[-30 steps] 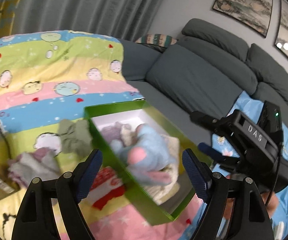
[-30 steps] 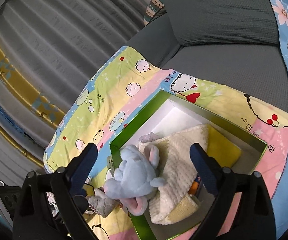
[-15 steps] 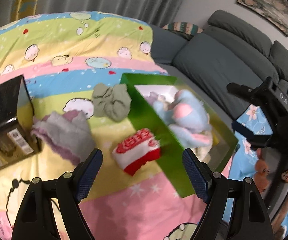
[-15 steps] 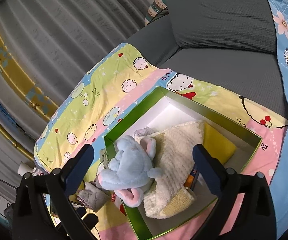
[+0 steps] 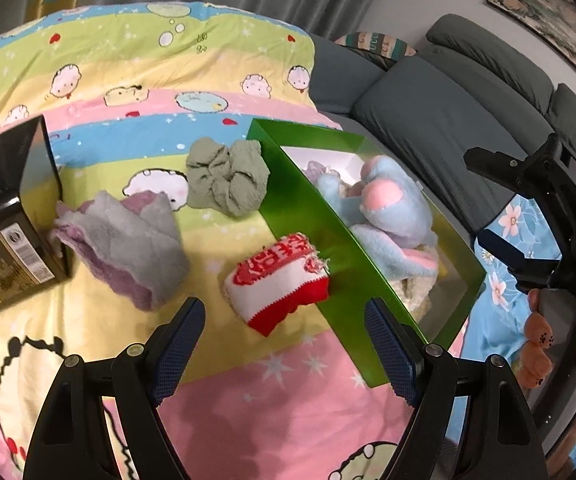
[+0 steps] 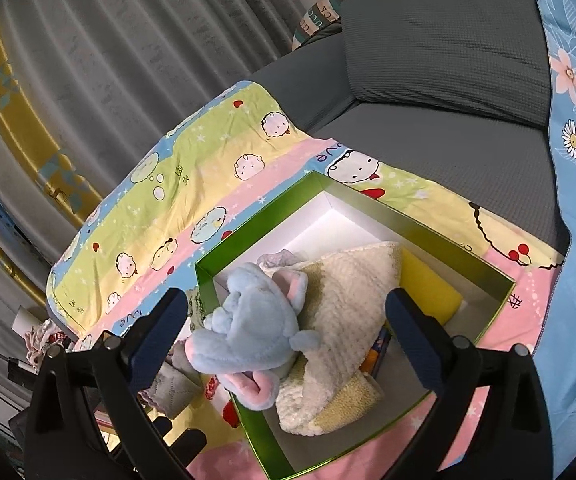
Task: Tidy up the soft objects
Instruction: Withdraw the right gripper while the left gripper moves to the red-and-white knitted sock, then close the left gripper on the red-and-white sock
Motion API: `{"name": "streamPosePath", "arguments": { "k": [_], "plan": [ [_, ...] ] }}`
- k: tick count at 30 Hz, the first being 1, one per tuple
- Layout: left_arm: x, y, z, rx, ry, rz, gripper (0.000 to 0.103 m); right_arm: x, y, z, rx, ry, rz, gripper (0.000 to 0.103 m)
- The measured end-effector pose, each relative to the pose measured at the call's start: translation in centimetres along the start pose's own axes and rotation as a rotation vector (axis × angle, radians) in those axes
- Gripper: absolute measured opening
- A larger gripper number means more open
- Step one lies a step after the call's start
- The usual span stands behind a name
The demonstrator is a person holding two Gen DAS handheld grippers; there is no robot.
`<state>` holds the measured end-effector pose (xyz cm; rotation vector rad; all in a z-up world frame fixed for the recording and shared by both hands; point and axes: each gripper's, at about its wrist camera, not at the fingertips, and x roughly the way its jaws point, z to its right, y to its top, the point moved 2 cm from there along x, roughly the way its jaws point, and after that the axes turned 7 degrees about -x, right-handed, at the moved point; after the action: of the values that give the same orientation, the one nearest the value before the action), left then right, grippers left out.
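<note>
A green box (image 5: 319, 216) (image 6: 371, 208) lies on a cartoon-print blanket. In it are a blue plush elephant (image 5: 387, 204) (image 6: 248, 324), a cream fleece cloth (image 6: 351, 304) and a yellow item (image 6: 427, 284). Outside the box lie a red-and-white knit piece (image 5: 280, 280), a green scrunched cloth (image 5: 226, 176) and a grey-purple cloth (image 5: 124, 236). My left gripper (image 5: 284, 348) is open and empty, above the blanket just in front of the red-and-white piece. My right gripper (image 6: 288, 340) is open and empty, above the box; it also shows in the left wrist view (image 5: 495, 200).
A black carton (image 5: 4, 216) stands at the left on the blanket (image 5: 128, 72). A grey sofa (image 5: 447, 100) (image 6: 447, 80) runs behind the box, with a blue flowered sheet (image 6: 575, 160) at the right. Grey curtains (image 6: 128, 60) hang behind.
My left gripper has swung left and down from over the box, to the loose cloths outside it. The elephant has settled in the box. My right gripper has drawn back a little.
</note>
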<state>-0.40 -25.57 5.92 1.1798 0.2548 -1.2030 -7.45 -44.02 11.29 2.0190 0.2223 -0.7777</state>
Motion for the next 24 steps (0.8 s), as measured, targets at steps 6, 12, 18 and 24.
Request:
{"name": "streamPosePath", "arguments": {
  "k": [6,12,18,24],
  "plan": [
    [1.3,-0.3,0.0,-0.017,0.005,-0.028,0.082,0.0,0.0,0.0,0.0,-0.001,-0.001,0.099],
    [2.6,-0.1,-0.7,-0.075,0.024,-0.053,0.082,0.0,-0.2,0.0,0.001,-0.004,-0.002,0.099],
    [3.9,0.3,-1.8,-0.154,0.033,-0.07,0.082,0.0,-0.3,0.3,0.015,0.001,0.0,0.099],
    [5.5,0.5,-2.5,-0.2,0.039,-0.092,0.082,0.0,-0.2,0.3,0.015,0.006,0.0,0.099]
  ]
}}
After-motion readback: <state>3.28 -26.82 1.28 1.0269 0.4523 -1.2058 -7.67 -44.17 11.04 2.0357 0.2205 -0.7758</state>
